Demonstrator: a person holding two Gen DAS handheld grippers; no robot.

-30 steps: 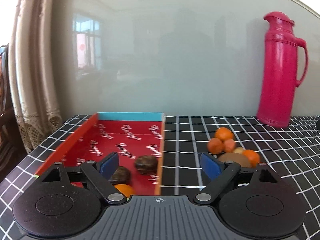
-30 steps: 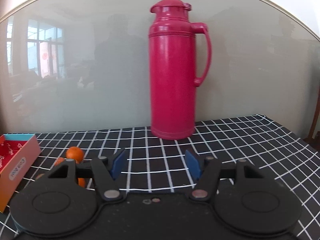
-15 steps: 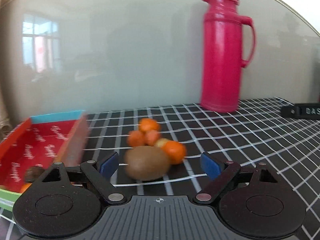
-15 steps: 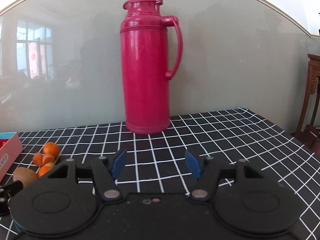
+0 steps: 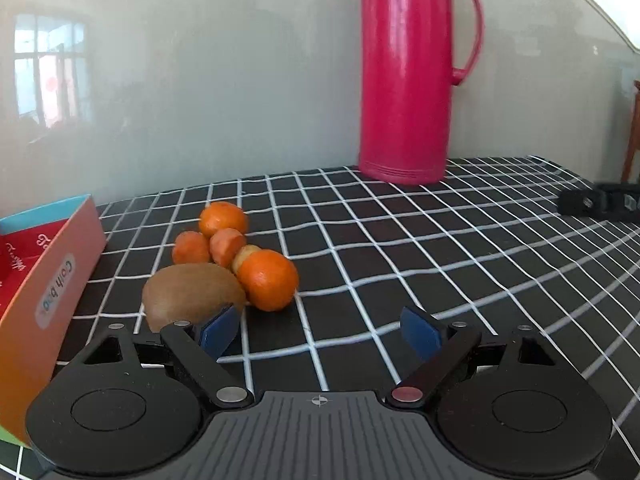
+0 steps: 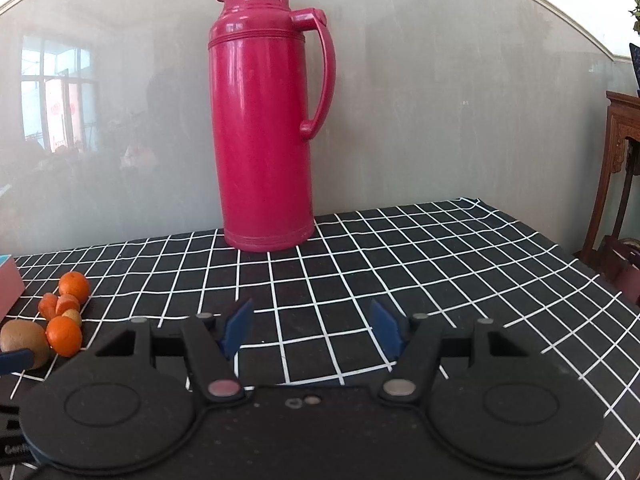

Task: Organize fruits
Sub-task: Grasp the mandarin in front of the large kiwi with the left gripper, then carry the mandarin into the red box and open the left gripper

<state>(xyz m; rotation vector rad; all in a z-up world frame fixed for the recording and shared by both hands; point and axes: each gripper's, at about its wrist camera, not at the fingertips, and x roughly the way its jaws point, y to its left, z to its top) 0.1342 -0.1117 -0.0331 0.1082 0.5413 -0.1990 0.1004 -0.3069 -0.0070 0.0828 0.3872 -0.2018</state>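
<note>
On the checked tablecloth, the left gripper has swung away from the red box to the loose fruit pile, jaws wide and empty, kiwi beside one pad; the right gripper hovers part-open, empty.

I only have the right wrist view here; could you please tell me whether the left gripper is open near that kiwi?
Observer: Yes, the left gripper is open, with nothing between its pads.
Operator: Is the kiwi lined up with the gap?
Observer: No, the kiwi sits behind the left pad; only tablecloth lies in the gap.
Operator: What's inside the box?
Observer: Only a sliver of the box shows: a red printed interior, contents out of view.
</note>
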